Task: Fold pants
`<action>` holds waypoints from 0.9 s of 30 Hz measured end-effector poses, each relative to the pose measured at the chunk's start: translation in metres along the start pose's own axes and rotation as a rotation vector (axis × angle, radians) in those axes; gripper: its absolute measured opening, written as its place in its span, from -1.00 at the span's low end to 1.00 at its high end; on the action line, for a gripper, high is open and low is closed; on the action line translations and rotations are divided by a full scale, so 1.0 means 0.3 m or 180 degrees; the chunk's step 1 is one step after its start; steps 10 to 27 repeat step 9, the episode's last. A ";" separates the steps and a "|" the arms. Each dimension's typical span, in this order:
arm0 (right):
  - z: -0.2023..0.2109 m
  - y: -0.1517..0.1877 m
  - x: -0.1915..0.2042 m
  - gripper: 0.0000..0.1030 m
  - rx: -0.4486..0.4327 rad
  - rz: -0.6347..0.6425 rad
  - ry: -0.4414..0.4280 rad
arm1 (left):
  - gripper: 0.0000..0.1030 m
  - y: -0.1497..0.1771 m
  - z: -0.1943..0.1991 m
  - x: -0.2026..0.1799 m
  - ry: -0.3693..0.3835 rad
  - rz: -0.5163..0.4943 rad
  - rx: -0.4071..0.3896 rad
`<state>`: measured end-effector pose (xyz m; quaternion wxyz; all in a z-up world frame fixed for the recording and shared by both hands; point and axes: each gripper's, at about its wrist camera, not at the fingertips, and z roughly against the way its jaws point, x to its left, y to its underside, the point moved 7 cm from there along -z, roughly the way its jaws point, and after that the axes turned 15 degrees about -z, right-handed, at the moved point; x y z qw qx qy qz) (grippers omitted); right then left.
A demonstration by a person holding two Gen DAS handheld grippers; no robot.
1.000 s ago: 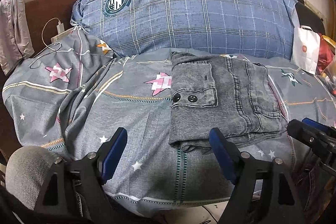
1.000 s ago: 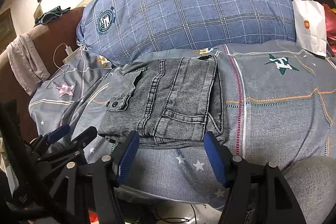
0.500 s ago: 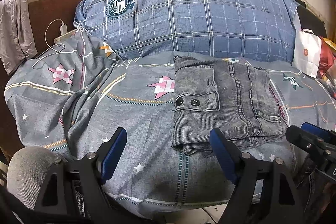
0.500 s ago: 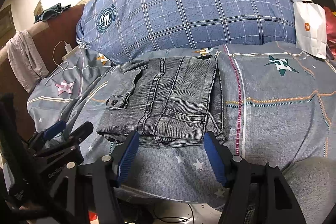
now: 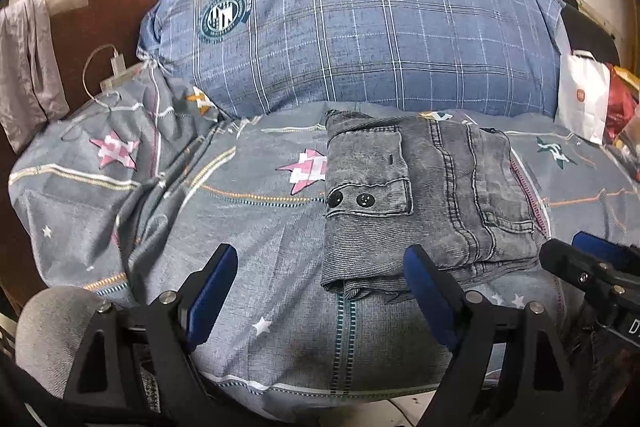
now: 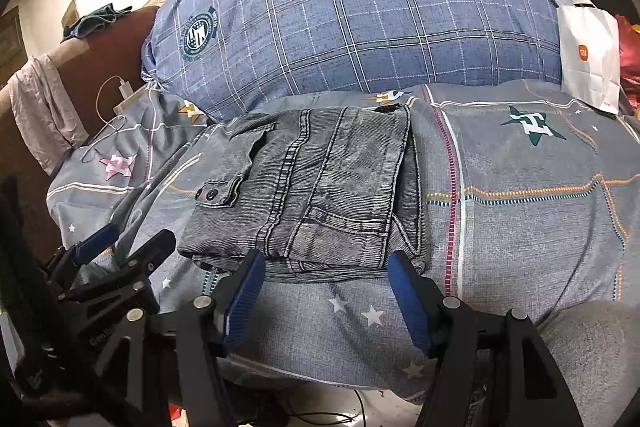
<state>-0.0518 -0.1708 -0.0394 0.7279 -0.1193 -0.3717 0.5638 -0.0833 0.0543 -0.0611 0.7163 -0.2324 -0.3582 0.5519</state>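
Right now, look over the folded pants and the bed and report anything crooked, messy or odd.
Little stands out. The pants lie folded in a compact stack on the bedspread; only the lower layers poke out unevenly at the near edge. Both grippers hold nothing.

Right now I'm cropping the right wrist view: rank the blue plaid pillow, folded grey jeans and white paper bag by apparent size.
1. Blue plaid pillow
2. Folded grey jeans, though they lie nearer the camera
3. White paper bag
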 end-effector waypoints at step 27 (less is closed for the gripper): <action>-0.003 -0.031 -0.004 0.31 0.0046 -0.0105 -0.0005 | 0.66 -0.058 -0.008 0.026 0.0178 0.0029 0.0027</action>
